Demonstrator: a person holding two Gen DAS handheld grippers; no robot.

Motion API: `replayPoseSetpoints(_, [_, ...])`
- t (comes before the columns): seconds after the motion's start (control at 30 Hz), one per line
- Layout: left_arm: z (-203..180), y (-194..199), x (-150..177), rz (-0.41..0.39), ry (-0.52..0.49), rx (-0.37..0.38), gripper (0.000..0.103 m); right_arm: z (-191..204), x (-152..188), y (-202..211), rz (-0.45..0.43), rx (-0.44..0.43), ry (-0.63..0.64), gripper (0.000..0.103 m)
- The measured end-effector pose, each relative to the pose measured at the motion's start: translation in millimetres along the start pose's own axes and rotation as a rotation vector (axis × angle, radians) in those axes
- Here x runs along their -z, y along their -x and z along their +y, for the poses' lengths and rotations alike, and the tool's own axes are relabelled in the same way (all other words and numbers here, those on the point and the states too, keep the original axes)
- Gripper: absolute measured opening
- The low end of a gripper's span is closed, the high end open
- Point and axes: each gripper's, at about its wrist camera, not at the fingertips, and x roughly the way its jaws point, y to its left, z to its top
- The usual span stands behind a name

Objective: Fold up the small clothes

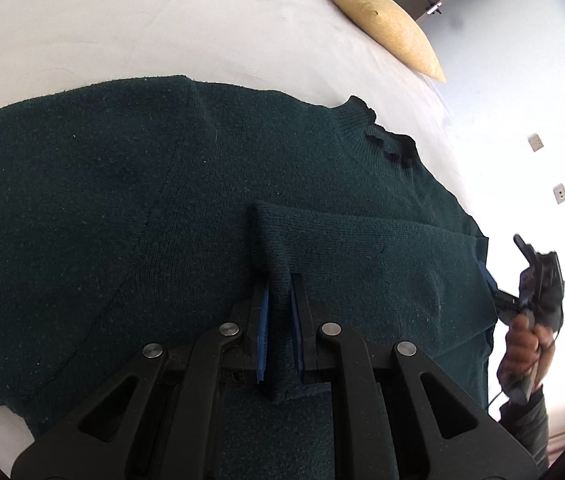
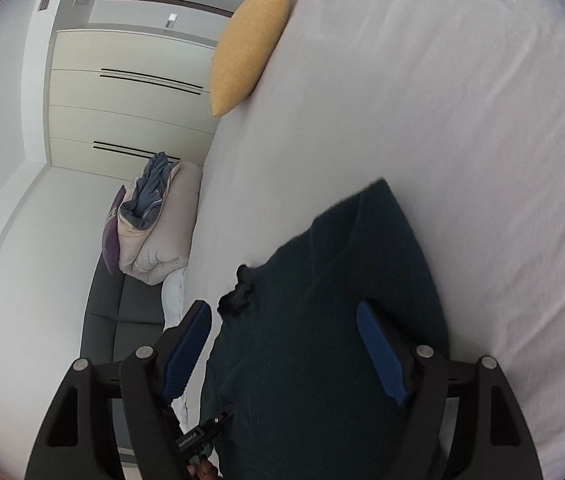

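Note:
A dark green knit sweater (image 1: pixel 122 200) lies spread on a white bed (image 1: pixel 162 20), its collar (image 1: pixel 386 136) toward the far right. One sleeve (image 1: pixel 362 236) is folded across the body. My left gripper (image 1: pixel 280 300) is shut on the cuff end of that sleeve, its blue pads pinching the fabric. In the right wrist view the sweater (image 2: pixel 322 320) fills the lower middle. My right gripper (image 2: pixel 286 352) is open, its blue pads wide apart over the sweater near the collar (image 2: pixel 238 296). The right gripper also shows in the left wrist view (image 1: pixel 494 284) at the sweater's right edge.
A yellow pillow (image 1: pixel 382 16) lies at the bed's far edge, also seen in the right wrist view (image 2: pixel 250 44). A bundle of bedding (image 2: pixel 158 220) sits on a dark sofa (image 2: pixel 122 312) beside the bed. White cabinets (image 2: pixel 122 112) stand behind.

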Motion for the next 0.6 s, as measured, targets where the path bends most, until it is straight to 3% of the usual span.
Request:
replayPoseSetpoints(0.2, [21, 18, 7, -0.045, 0.102, 0.102, 0.011, 9, 39, 23, 0.029, 0.088, 0.122, 0.078])
replayPoseSetpoints(0.3, [25, 58, 14, -0.139, 0.099, 0.074, 0.012, 23, 53, 41, -0.010, 0.120, 0.127, 0.079])
replayPoseSetpoints(0.37, [45, 93, 25, -0.221, 0.135, 0.096, 0.026, 36, 66, 56, -0.060, 0.054, 0.135, 0.081])
replayPoseSetpoints(0.43, [79, 131, 43, -0.326, 0.241, 0.120, 0.088, 51, 85, 62, -0.085, -0.003, 0.156, 0.084])
replayPoseSetpoints(0.47, [94, 148, 54, -0.383, 0.295, 0.124, 0.093, 59, 95, 60, -0.076, -0.021, 0.168, 0.085])
replayPoseSetpoints(0.6, [166, 203, 98, -0.505, 0.512, 0.164, 0.094, 92, 132, 35, -0.007, -0.068, 0.213, 0.085])
